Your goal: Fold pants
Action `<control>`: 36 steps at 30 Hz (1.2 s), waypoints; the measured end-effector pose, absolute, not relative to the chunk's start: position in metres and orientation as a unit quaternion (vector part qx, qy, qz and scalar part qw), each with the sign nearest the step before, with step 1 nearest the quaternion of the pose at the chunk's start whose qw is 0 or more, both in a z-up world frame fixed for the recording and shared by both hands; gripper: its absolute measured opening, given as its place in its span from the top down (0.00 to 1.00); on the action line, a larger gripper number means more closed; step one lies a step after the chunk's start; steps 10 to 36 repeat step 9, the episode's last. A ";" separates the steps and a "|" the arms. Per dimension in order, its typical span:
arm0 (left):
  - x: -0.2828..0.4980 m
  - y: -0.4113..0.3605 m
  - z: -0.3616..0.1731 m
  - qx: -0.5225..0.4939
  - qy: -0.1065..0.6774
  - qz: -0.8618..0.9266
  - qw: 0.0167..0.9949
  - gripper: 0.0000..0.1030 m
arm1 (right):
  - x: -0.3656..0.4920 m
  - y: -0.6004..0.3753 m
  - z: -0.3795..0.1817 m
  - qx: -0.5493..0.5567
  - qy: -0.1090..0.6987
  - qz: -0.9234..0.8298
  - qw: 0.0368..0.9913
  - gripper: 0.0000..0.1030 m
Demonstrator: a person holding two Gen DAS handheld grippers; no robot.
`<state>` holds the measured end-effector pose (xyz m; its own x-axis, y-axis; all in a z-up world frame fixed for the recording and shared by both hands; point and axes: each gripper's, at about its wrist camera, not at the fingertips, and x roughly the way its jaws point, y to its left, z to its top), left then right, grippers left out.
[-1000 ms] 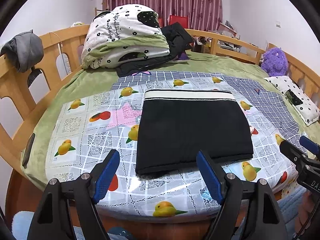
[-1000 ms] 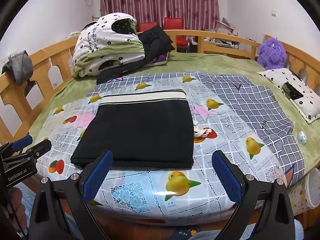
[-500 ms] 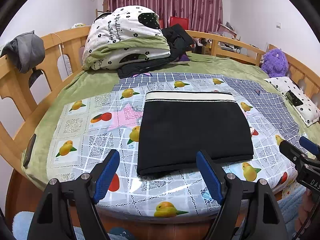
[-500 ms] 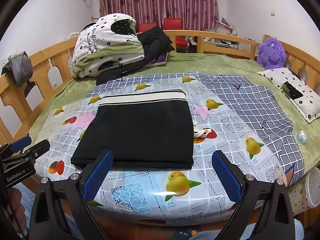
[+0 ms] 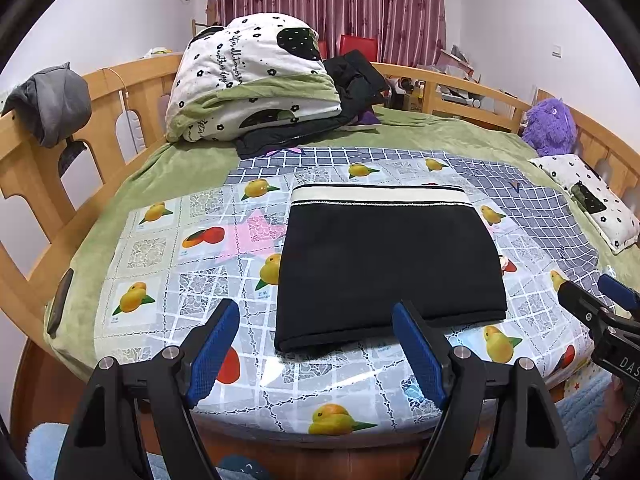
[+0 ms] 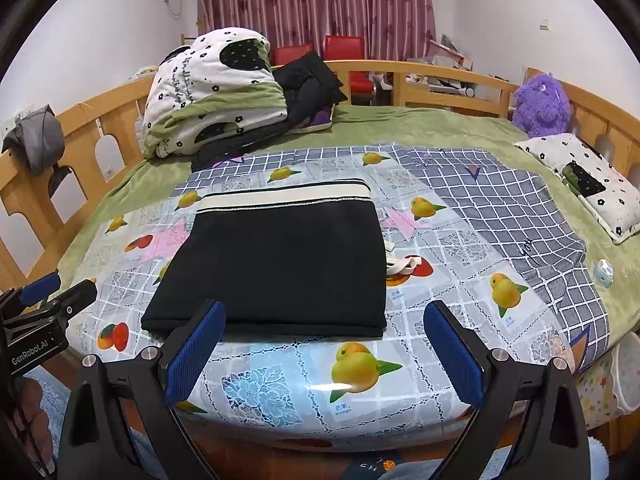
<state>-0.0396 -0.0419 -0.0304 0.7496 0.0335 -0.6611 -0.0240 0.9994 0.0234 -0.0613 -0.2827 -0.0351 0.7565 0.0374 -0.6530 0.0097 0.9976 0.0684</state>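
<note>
Pants [image 5: 390, 264] lie folded into a flat black rectangle on the fruit-print plastic cover [image 5: 160, 248] spread over the bed, the cream waistband [image 5: 380, 194] along their far edge and the folded near edge close to the front edge of the cover. A bit of cream drawstring [image 6: 402, 266] pokes out at their right side onto the cover. Both grippers hover off the front edge of the bed, touching nothing. The left gripper [image 5: 316, 348] has its blue-padded fingers [image 5: 214, 346] spread wide and holds nothing; seen from its own camera, the near left corner of the pants falls between them. The right gripper [image 6: 324, 350] is likewise spread wide and holds nothing, its fingers [image 6: 454, 354] framing the near right corner of the pants. Each gripper shows at the margin of the other's view. Toward the back left corner of the bed sits a folded white and green quilt [image 5: 256, 80] with dark clothes [image 5: 356, 80] piled beside it. A purple plush toy [image 6: 542, 100] leans at the back right rail, and a white dotted pillow [image 6: 588, 180] lies along the right edge. A grey garment [image 5: 54, 102] hangs on the wooden rail [image 5: 24, 168] at left.
</note>
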 end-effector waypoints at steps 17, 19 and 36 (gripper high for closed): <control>-0.039 -0.044 -0.029 0.007 0.352 0.016 0.936 0.24 | -0.062 -0.282 -0.035 0.036 0.348 0.008 0.937 0.05; -0.039 -0.044 -0.029 0.007 0.352 0.016 0.936 0.24 | -0.062 -0.282 -0.035 0.036 0.348 0.008 0.937 0.05; -0.039 -0.044 -0.029 0.007 0.352 0.016 0.936 0.24 | -0.062 -0.282 -0.035 0.036 0.348 0.008 0.937 0.05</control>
